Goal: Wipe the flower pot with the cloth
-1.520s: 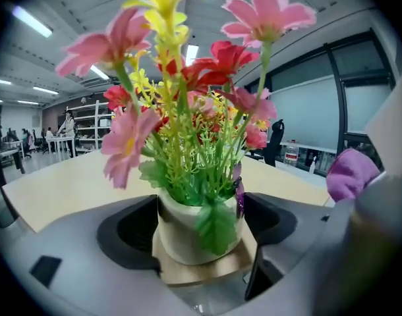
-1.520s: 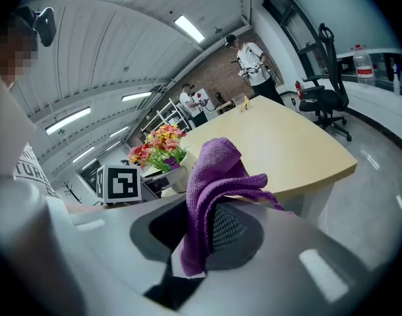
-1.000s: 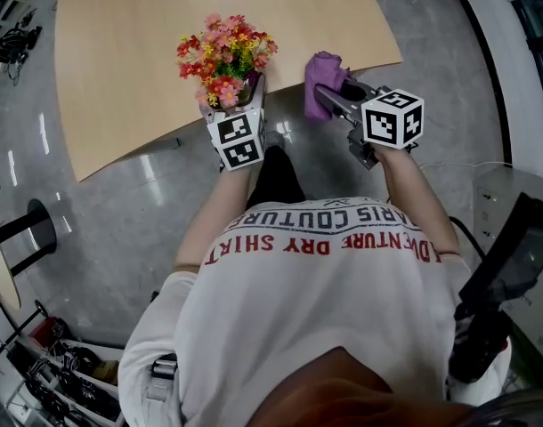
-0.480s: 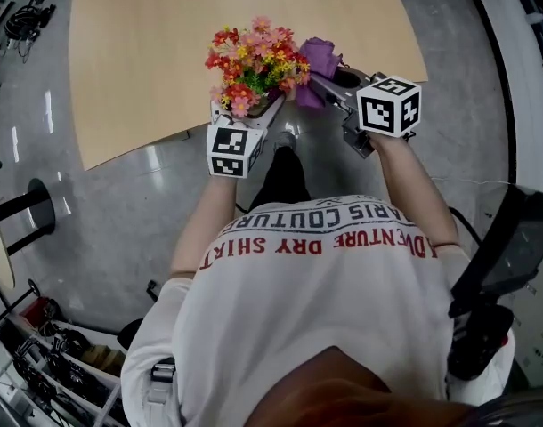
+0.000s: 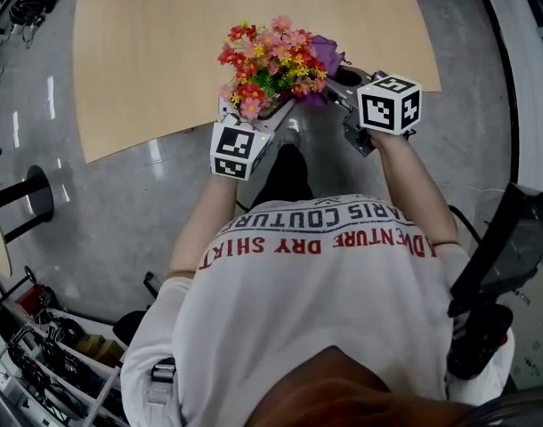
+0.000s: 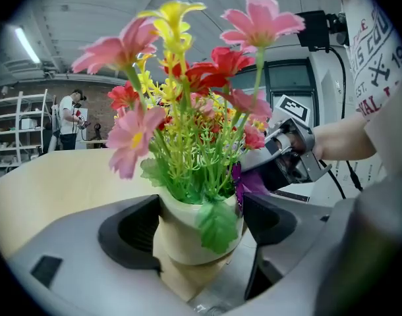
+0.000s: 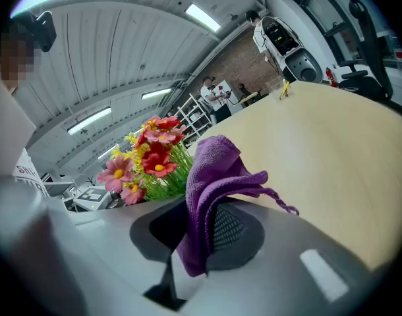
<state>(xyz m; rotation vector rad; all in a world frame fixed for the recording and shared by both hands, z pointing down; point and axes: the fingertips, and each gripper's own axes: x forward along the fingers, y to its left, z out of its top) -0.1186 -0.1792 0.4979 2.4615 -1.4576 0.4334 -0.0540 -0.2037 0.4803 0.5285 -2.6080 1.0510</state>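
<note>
Closed in since a second ago: found right gripper (image 5: 332, 85) and its purple cloth (image 5: 326, 53), earlier well apart from the artificial flowers (image 5: 270, 59), now up against the bouquet's right side in the head view.

Found left gripper (image 6: 198, 228) clamped on the cream flower pot (image 6: 185, 237), one jaw on each flank, spread wide by the pot's girth. Noted pot roughly upright in the left gripper view, with pink, red and yellow blooms above green stems and one green leaf hanging over the rim at front. Located pot at the near edge of the pale wooden surface (image 5: 156, 52); cannot tell whether its base rests there.

Confirmed right gripper closed on the cloth in the right gripper view. Fabric pinched between the pads, humped up above them, with a frayed corner trailing right.

Saw a purple fold just beside the pot's rim on its right side, next to the left gripper's jaw. Cannot tell whether it touches the rim.

Recorded shelving (image 6: 18, 130) and a standing person (image 6: 72, 116) in the background, far beyond the surface.
</note>
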